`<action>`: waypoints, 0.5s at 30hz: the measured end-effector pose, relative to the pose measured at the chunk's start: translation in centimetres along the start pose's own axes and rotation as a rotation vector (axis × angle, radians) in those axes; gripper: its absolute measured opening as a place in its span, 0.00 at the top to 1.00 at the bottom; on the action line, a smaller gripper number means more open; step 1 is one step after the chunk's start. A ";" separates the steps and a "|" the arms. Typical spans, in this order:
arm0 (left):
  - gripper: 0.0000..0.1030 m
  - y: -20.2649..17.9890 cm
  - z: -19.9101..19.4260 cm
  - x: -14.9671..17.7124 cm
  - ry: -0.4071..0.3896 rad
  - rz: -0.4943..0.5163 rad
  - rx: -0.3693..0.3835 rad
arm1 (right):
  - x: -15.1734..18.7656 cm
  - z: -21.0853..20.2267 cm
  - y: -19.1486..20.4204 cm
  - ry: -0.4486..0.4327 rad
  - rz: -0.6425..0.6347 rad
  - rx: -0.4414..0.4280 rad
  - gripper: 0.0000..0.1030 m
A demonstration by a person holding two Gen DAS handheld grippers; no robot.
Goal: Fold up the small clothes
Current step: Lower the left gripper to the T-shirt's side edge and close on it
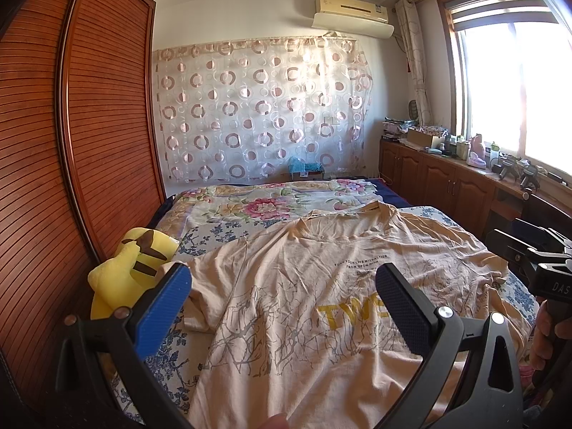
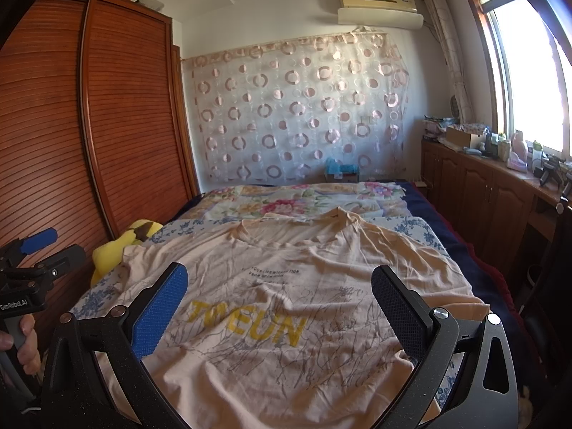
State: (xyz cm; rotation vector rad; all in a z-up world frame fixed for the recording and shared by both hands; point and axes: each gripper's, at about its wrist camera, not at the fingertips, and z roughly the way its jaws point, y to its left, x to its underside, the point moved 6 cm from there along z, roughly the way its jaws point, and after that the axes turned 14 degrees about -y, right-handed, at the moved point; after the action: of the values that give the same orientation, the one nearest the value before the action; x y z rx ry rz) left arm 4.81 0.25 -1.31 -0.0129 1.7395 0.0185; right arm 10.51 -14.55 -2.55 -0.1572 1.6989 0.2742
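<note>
A peach T-shirt (image 2: 286, 286) lies spread face-up across the middle of both views, on the floral bed (image 1: 250, 207), collar toward the top. Both tools hover above its lower half with jaws apart and nothing in them: left gripper (image 1: 282, 300), right gripper (image 2: 279, 304). Folding looks unstarted. Next, I'd guess, each must drop to a side edge and pinch cloth.

- Your T-shirt (image 2: 286, 286) is soft, matt peach cloth – creased all over.
- Your gripper pads (image 2: 159, 311) show rough, stippled plastic, blue and black.
- The wardrobe (image 1: 107, 107) beside you is ribbed, satin-finished wood.
</note>
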 end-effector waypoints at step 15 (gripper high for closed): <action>0.00 4.6 4.8 1.5 0.108 0.006 -0.030 | 2.6 3.2 0.3 0.091 -0.046 -0.059 0.00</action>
State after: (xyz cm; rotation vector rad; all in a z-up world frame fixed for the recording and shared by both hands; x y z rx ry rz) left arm 9.17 4.96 -3.55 -0.0305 1.8473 0.0490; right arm 13.10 -13.21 -5.54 -0.2553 1.7759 0.2868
